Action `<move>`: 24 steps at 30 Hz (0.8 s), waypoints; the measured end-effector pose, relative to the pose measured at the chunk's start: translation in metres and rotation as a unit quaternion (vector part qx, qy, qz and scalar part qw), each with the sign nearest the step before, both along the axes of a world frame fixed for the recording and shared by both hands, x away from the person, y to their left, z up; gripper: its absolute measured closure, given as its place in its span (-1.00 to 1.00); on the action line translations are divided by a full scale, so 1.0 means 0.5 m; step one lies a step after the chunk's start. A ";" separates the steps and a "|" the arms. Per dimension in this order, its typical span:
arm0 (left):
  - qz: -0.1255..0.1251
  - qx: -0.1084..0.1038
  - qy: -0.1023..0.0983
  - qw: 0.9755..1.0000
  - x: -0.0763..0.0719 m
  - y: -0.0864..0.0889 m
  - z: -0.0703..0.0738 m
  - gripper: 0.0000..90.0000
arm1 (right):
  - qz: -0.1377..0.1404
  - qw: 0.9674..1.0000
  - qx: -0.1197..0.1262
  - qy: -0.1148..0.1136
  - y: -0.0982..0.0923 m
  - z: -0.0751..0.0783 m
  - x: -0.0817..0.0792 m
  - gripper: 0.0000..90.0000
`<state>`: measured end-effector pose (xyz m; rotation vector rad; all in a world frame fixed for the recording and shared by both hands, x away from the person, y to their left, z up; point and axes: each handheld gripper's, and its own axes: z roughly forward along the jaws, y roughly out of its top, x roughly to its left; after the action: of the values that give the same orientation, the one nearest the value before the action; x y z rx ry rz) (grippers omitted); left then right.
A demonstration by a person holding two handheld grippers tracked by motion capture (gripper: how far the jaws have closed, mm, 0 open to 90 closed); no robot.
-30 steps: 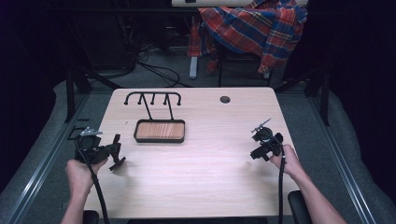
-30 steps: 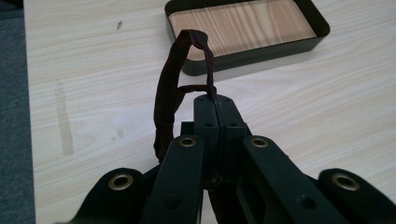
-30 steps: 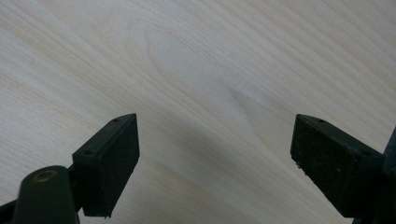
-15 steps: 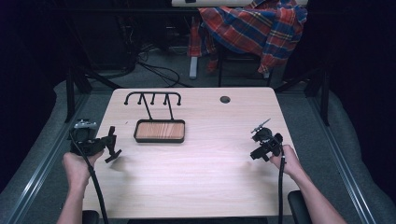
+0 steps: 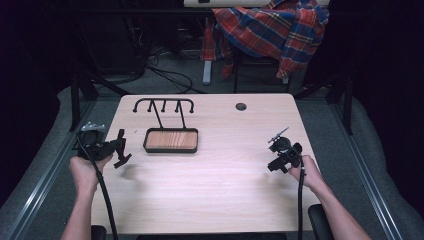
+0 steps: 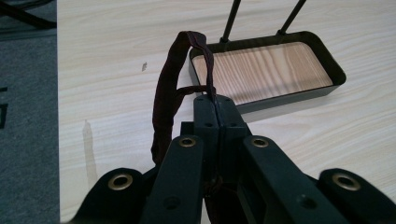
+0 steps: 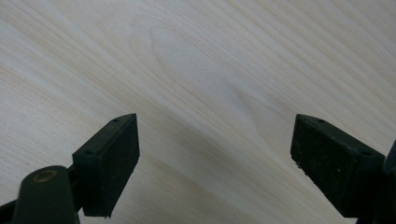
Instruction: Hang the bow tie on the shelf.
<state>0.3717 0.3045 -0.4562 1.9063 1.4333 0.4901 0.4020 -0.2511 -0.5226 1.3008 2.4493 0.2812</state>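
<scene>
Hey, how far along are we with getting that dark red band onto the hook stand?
Done: the left tool is shut on the dark red band, lifted off the table.
In hand: it is held near the tray of the stand.
Left: the hooks look bare, so nothing is hung yet. The right tool is open, above bare wood.

Open tabletop point(image 5: 220, 185); tray point(image 5: 170, 140) and rack point(image 5: 163, 106) rear-left.
</scene>
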 end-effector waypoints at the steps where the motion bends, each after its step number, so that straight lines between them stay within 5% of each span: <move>1: -0.002 -0.001 -0.002 1.000 0.002 -0.001 0.003 0.98 | -0.001 1.000 0.001 -0.002 0.000 0.001 0.000 -0.66; 24: 0.011 0.009 -0.059 0.998 0.039 -0.024 0.046 0.98 | -0.006 1.000 0.005 -0.008 -0.004 0.003 -0.002 -0.66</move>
<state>0.3913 0.2923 -0.4334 1.8442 1.3797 0.6173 0.4008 -0.2529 -0.5209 1.3107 2.4290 0.3002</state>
